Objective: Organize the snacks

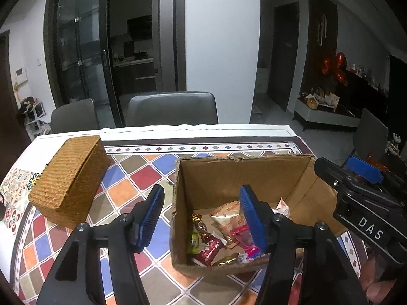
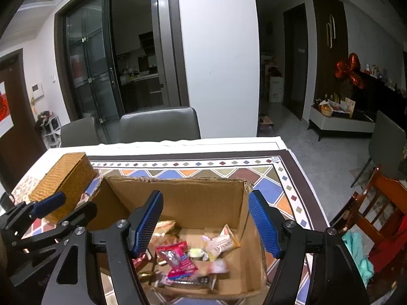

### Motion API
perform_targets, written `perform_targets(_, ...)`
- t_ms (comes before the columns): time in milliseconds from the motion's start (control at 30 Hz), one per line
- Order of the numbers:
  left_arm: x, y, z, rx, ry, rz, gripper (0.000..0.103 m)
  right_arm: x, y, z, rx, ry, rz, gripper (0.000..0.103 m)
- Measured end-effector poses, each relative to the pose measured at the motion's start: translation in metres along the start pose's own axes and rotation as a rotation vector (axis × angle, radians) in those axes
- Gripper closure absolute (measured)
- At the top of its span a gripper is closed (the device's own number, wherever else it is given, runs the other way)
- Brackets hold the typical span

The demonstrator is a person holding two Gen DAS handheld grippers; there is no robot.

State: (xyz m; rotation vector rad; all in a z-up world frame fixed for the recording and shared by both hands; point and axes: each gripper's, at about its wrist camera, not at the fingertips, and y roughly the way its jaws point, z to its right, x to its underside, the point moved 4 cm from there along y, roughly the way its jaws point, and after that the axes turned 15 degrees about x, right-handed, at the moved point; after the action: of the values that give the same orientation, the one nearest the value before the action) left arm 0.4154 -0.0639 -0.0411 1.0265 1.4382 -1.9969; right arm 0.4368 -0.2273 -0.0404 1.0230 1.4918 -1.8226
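snacks (image 1: pixel 223 236) are lying loose on the floor of an open cardboard box (image 1: pixel 244 175), which is sitting on the table (image 1: pixel 142 170) toward its right side, over the diamond-patterned cloth, nearer the near edge than the far one. in the left wrist view a red wrapper, a green one, a tan pouch and a pink packet (image 1: pixel 246 239) are crowding the box's near left corner; in the right wrist view the pink packet (image 2: pixel 176 259) is lying near the middle of the box floor with a pale pouch (image 2: pixel 221 244) just beside it on the right. the left gripper (image 1: pixel 202 218) is hovering with its jaws standing wide apart and holding nothing, straddling the box's left wall: one blue pad is hanging outside over the cloth, the other inside above the snacks. the right gripper (image 2: pixel 206 225) is hanging over the box, its jaws also spread wide and empty, the left pad inside the box and the right pad at the box's right wall. a woven lidded basket (image 1: pixel 70 180) is sitting closed near the table's far left corner, well apart from the box. grey chairs (image 1: pixel 173 108) are standing behind the table's far edge.
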Motion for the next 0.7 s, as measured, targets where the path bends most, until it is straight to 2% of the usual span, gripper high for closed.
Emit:
perform_targets(100, 0.001, -0.010, 0.001, -0.009, 0.001, 0.012, 0.037, 0.000, -0.011, 0.001, 0.000, 0.004, 0.008, 0.033)
perform_targets(200, 0.002, -0.023, 0.001, -0.022, -0.003, 0.025, 0.028, 0.000, -0.021, 0.004, 0.000, 0.011, 0.014, 0.033)
perform_targets(333, 0.003, -0.041, 0.003, -0.035, 0.003, 0.045, 0.025, 0.000, -0.037, 0.005, 0.007, 0.016, 0.032, 0.026)
perform_targets(467, 0.006, -0.056, 0.005, -0.039, 0.006, 0.061, 0.024, 0.002, -0.057, 0.009, 0.010, 0.022, 0.049, 0.026)
perform_targets(700, 0.015, -0.083, 0.008, -0.046, 0.009, 0.089, 0.016, 0.007, -0.085, 0.013, 0.024, 0.022, 0.073, 0.019)
